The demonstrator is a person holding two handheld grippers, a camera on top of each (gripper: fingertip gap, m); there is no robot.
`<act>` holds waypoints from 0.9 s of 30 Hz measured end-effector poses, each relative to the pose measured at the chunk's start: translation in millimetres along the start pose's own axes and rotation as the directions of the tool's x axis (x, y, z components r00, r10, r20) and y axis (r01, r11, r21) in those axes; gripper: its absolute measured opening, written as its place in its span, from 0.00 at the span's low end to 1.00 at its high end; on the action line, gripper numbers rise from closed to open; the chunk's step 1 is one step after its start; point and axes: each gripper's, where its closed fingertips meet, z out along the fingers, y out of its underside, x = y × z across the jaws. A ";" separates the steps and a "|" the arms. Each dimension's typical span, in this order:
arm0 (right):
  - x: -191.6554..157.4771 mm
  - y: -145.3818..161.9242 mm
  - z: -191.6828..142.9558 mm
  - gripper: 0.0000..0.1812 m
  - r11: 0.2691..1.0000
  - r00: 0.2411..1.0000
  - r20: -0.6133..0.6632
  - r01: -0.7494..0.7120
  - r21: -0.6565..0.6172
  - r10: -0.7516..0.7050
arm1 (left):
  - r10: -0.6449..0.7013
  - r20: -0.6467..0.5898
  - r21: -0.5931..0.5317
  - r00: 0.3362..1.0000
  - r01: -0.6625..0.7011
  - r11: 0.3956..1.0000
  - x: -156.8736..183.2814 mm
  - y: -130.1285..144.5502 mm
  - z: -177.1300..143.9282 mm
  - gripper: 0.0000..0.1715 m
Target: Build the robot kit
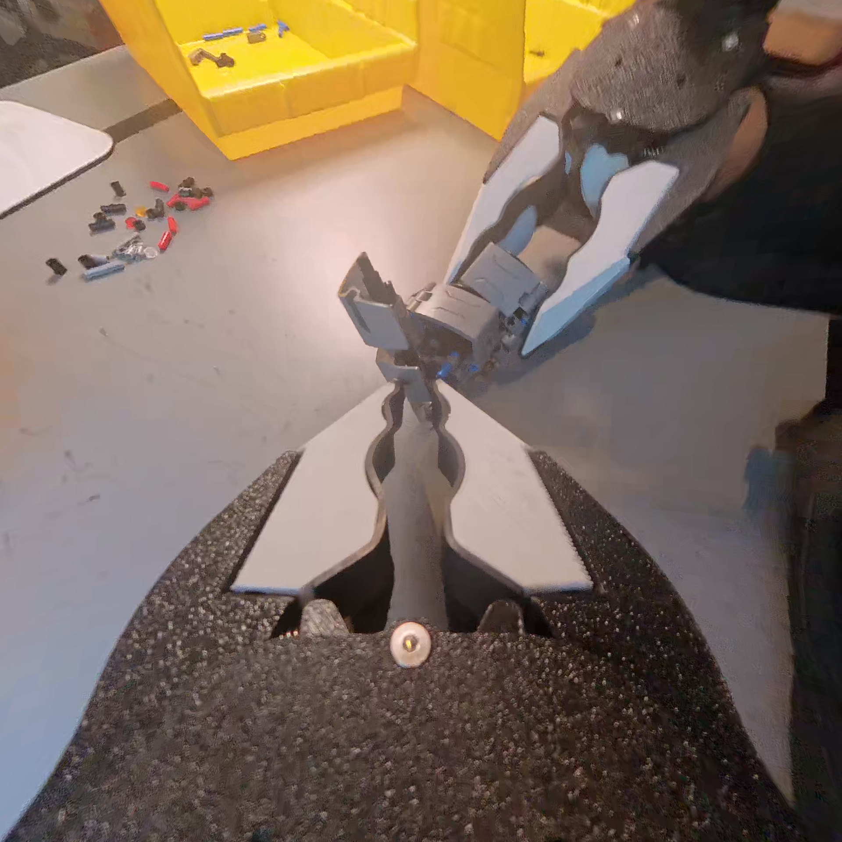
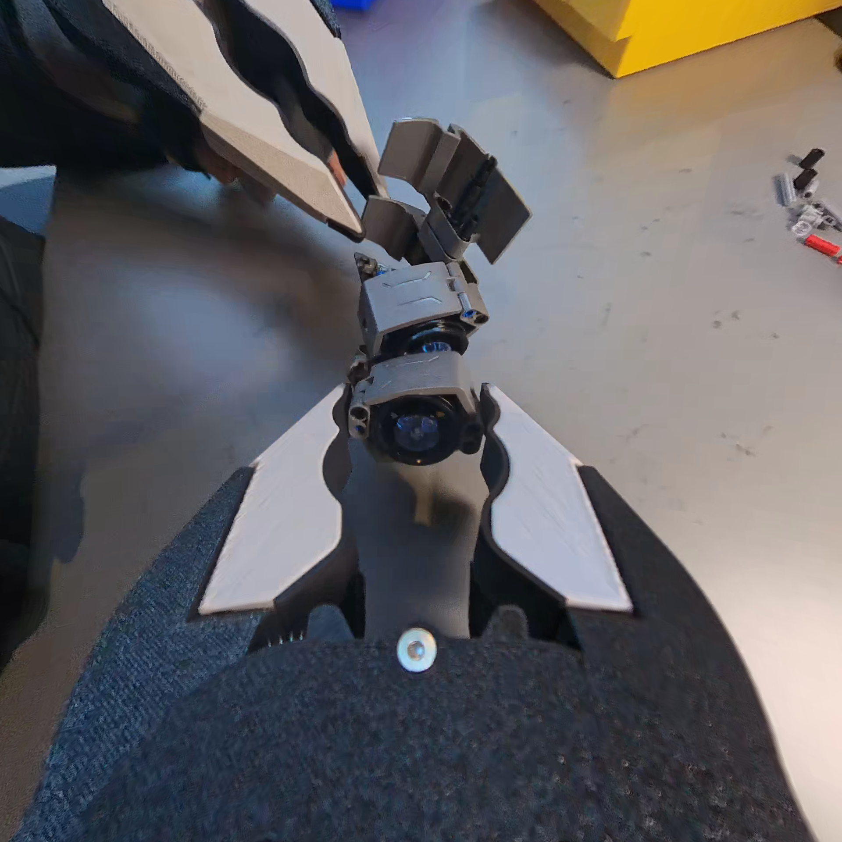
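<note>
Loose small red and black bricks [image 1: 136, 223] lay scattered on the smooth grey table [image 1: 228, 387], open room around them. The left hand-held gripper [image 1: 417, 401] pinched a flat panel of the grey brick model [image 1: 437, 319]. The right hand-held gripper [image 2: 417, 423] clamped its blocky round-ended base. Only the left wrist view showed the yellow bin's [image 1: 291, 68] inside.

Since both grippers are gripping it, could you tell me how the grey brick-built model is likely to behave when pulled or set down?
The grey model looks jointed: separate blocks meet at a ring-shaped link, so it may flex or pop apart there. Its thin panels stick out and could snap off where the left gripper pinches one. The right gripper clamps the wider round end, probably the firmer hold.
</note>
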 end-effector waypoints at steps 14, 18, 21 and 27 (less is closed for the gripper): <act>-0.5 26.6 -17.1 0.30 0.992 0.995 0.082 0.067 -0.108 -0.058 | 0.420 0.153 -0.198 0.894 -0.389 0.900 -0.6 32.1 0.6 0.03; 0.3 27.7 -20.6 0.30 0.994 0.995 0.095 0.043 -0.104 -0.034 | 0.402 0.126 -0.206 0.907 -0.373 0.905 1.8 35.5 0.4 0.05; -1.1 29.8 -18.9 0.30 0.992 0.994 0.099 0.050 -0.114 -0.039 | 0.371 0.099 -0.197 0.924 -0.347 0.917 5.1 35.2 -1.6 0.07; -1.9 29.6 -17.6 0.30 0.992 0.994 0.101 0.055 -0.115 -0.044 | 0.239 0.058 -0.156 0.969 -0.228 0.961 -0.4 30.1 -9.1 0.08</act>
